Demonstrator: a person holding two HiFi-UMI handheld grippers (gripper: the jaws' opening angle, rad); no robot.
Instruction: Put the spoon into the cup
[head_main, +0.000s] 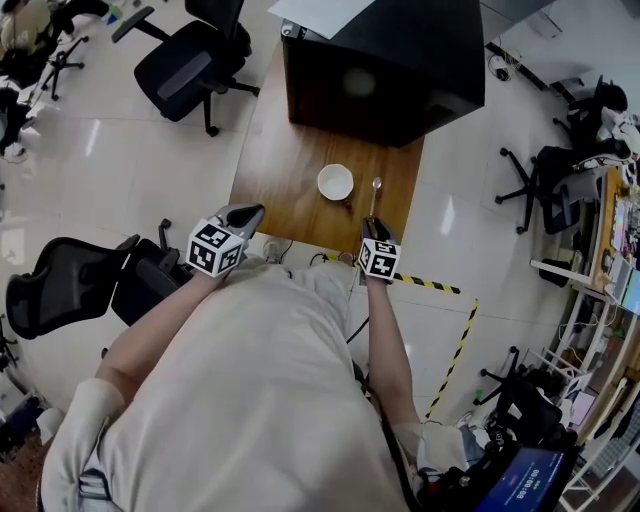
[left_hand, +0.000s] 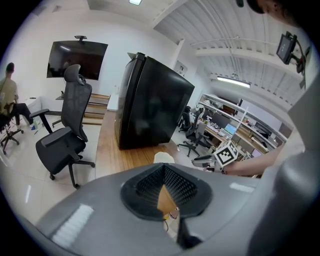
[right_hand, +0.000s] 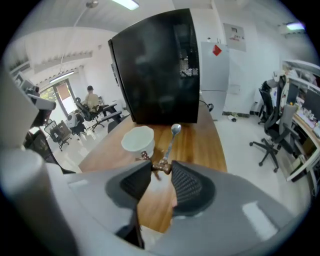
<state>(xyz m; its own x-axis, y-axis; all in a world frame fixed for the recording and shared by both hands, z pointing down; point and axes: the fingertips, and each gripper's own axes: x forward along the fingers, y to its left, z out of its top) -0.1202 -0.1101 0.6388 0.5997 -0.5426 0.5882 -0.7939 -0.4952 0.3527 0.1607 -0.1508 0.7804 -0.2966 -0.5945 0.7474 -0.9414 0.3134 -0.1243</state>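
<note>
Silver-coloured slim spoon (right_hand: 170, 141), brown bow on its handle, sits clamped at that bow in the right gripper (right_hand: 161, 168), its bowl just right of the round white ceramic cup (right_hand: 138, 139). The left gripper (left_hand: 162, 169) has its jaws together, empty. Best, I judge: hold firm, swing the spoon's bowl over the rim, then tip it downward.

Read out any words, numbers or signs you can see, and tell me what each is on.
Nothing reads clearly.
Blue screen: white digits, too blurred to read.
Wall notice: print too small to read.
Red diamond sticker on the white cabinet: no legible marking.
</note>
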